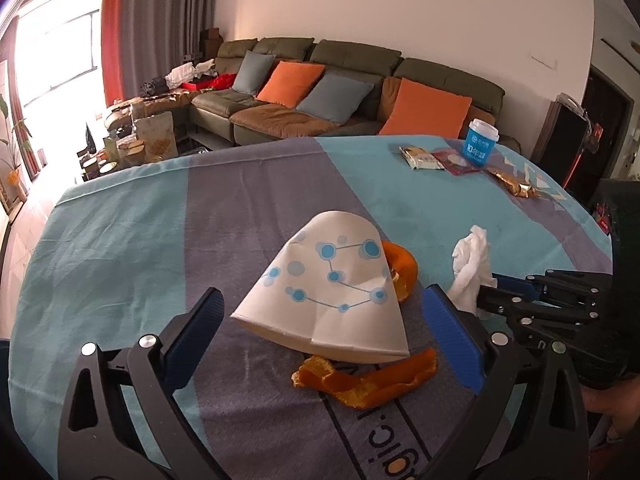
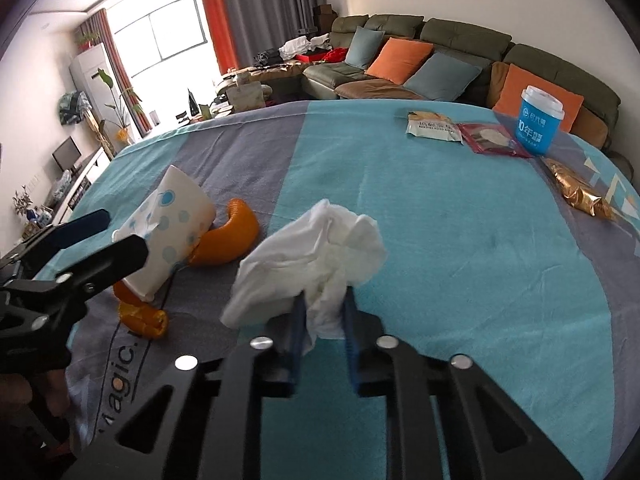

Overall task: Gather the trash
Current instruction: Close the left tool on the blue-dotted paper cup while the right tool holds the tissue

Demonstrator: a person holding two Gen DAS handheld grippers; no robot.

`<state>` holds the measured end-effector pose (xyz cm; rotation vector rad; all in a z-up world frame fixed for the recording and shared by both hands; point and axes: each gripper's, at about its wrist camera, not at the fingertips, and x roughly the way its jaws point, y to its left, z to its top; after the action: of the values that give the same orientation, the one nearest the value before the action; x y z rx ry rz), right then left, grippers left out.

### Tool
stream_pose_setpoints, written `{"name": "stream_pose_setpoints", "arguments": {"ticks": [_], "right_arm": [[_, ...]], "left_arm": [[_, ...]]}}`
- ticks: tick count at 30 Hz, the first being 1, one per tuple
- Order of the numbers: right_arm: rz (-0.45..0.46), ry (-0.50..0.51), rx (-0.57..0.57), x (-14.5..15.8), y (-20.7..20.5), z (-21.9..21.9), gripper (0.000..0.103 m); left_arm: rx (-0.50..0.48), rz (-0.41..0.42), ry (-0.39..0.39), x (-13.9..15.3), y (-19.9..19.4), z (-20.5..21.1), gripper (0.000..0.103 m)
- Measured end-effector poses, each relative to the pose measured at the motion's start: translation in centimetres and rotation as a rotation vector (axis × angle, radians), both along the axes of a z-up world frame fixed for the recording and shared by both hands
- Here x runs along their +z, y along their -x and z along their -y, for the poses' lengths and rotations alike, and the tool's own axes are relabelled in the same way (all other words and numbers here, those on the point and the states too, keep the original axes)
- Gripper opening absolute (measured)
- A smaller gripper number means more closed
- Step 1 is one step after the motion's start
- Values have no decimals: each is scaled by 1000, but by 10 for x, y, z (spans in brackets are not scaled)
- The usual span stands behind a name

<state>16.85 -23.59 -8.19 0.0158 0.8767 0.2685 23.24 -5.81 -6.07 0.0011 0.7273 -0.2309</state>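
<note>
A table covered with a cloth (image 1: pixel 120 248) in teal and grey bands fills the lower half of both views. In the left wrist view the left gripper (image 1: pixel 324 322) stands with its jaws spread wide on either side of a flattened paper cup (image 1: pixel 332 292), white with blue dots, lying at the centre of the frame; whether the fingers touch it cannot be told. A piece of orange peel (image 1: pixel 368 380) lies touching the cup's lower edge, and another piece (image 1: pixel 404 272) shows behind the cup to its right. In the right wrist view the right gripper (image 2: pixel 322 308) is clenched on a crumpled white tissue (image 2: pixel 316 252), low at centre frame. In the upper right of that view sit a blue cup with a white lid (image 2: pixel 538 124), a pale snack packet (image 2: pixel 432 126), a red packet (image 2: pixel 490 138) and a gold wrapper (image 2: pixel 580 194). Beyond the table stands a dark green sofa (image 1: pixel 352 56) with orange and grey-blue cushions. At the upper left, red and grey curtains (image 1: pixel 156 28) hang beside a bright window (image 2: pixel 160 32).
</note>
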Motion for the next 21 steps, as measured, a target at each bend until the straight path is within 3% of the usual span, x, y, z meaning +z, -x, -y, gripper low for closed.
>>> {"name": "stream_pose_setpoints", "arguments": {"ticks": [9,21], "right_arm": [[17,-44,6,4,6,3,10],[41,-59,-2,12,10,5,10]], "left_arm": [[4,-118,37,-19,-21,-3,98],[3,-133,93,-23,-24,-9,92]]}}
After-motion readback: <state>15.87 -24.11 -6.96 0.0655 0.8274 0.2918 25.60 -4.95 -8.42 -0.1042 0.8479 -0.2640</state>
